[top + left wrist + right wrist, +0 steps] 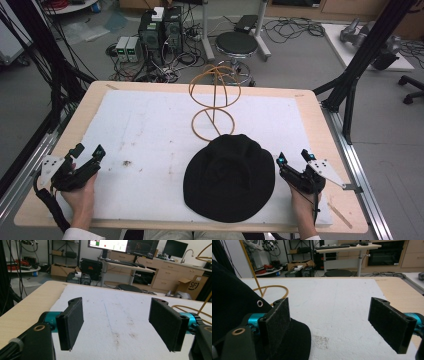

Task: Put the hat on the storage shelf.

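On white mat (150, 130): black hat (229, 177); cardboard box (192, 286) reads "SF"; both grippers' jaws open, empty.

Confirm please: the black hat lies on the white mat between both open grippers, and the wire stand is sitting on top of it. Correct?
Not quite. The wire stand is not on the black hat; it stands on the white mat just behind it, as the high view shows. The rest holds: left gripper and right gripper are open.
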{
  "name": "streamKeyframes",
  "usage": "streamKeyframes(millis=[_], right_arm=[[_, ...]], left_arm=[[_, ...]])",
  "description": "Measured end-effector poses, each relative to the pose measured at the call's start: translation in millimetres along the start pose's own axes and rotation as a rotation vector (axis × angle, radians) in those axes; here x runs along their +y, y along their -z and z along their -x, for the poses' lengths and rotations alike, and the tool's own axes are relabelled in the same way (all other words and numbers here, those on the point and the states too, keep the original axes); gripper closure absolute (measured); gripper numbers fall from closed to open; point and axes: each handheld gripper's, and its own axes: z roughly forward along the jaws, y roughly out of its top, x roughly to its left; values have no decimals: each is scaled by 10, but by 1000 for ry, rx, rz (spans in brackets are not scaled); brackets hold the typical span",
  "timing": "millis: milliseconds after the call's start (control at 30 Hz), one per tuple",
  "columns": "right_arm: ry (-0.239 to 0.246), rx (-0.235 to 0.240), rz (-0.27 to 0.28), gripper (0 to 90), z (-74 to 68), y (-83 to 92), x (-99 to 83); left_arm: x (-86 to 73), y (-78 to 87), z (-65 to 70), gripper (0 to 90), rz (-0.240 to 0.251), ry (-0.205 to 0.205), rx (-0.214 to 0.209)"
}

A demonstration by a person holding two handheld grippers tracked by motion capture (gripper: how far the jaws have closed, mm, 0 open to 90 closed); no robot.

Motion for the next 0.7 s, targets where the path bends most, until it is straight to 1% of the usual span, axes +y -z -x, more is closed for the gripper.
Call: streamKeyframes(millis=[433, 700], right_arm=[[-3, 1, -2, 171, 6, 5, -1], [-3, 0, -5, 171, 9, 7, -2]], left_arm=[[-1, -4, -1, 280, 3, 7, -3], [0, -4, -1, 280, 0, 2, -1]])
